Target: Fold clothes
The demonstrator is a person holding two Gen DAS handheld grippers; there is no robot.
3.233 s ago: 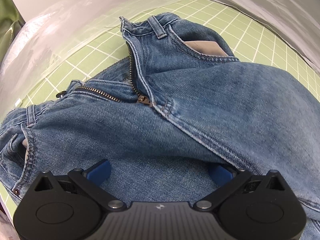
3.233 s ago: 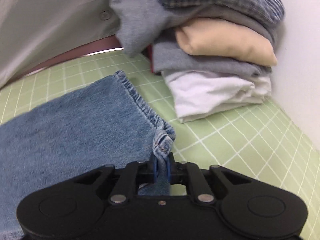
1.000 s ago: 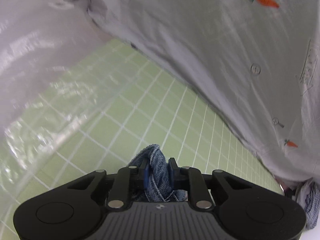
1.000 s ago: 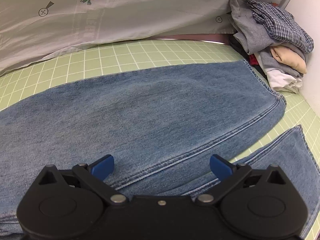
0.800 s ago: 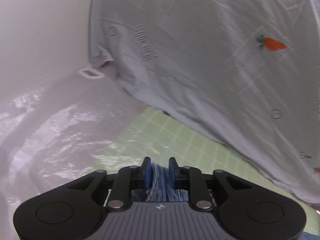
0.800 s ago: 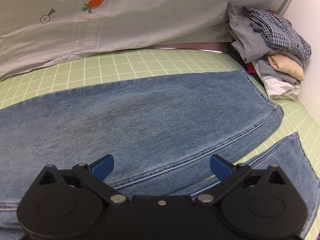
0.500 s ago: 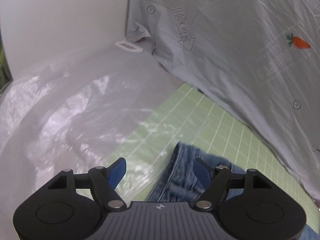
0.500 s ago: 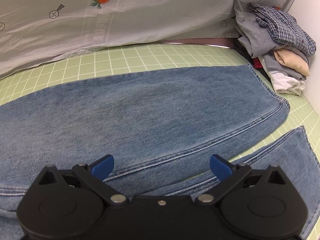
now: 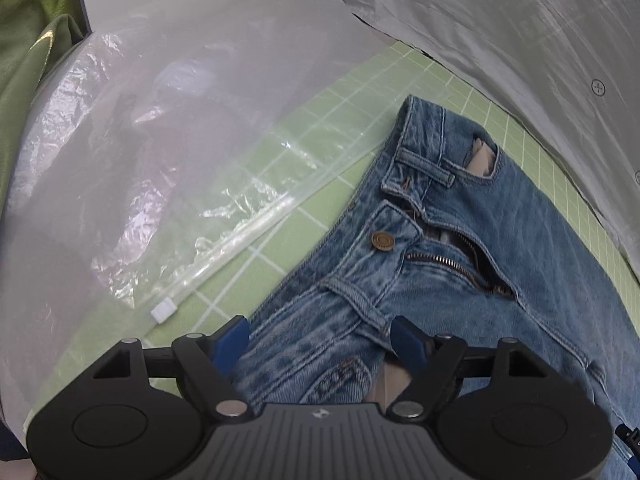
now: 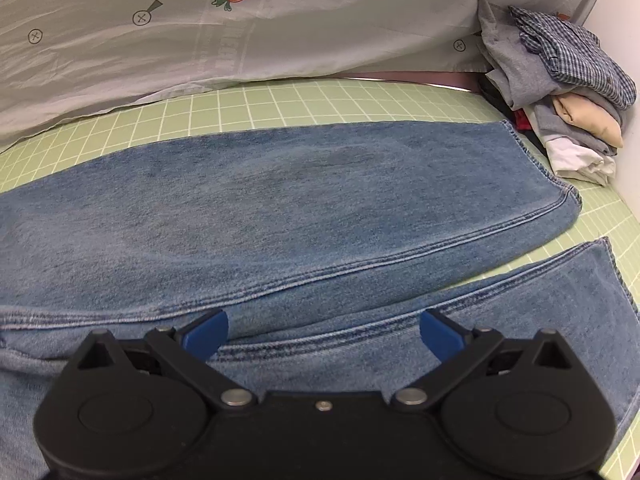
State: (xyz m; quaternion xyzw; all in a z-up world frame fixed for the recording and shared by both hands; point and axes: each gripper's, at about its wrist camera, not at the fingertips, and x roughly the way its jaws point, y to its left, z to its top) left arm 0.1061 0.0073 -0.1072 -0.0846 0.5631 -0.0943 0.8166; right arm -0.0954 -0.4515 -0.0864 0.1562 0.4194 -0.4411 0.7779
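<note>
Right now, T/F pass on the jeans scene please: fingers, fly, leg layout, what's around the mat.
1. The left gripper is shut on the waistband. False: its fingers are spread open over the jeans, gripping nothing.
2. The fly zipper is open. True.
3. The right gripper is open above the legs. True.
4. The two legs are stacked exactly, hems aligned. False: they lie side by side, and the far leg's hem sits apart from the near leg's hem.
5. A stack of folded clothes sits at the mat's right end. True.
</note>
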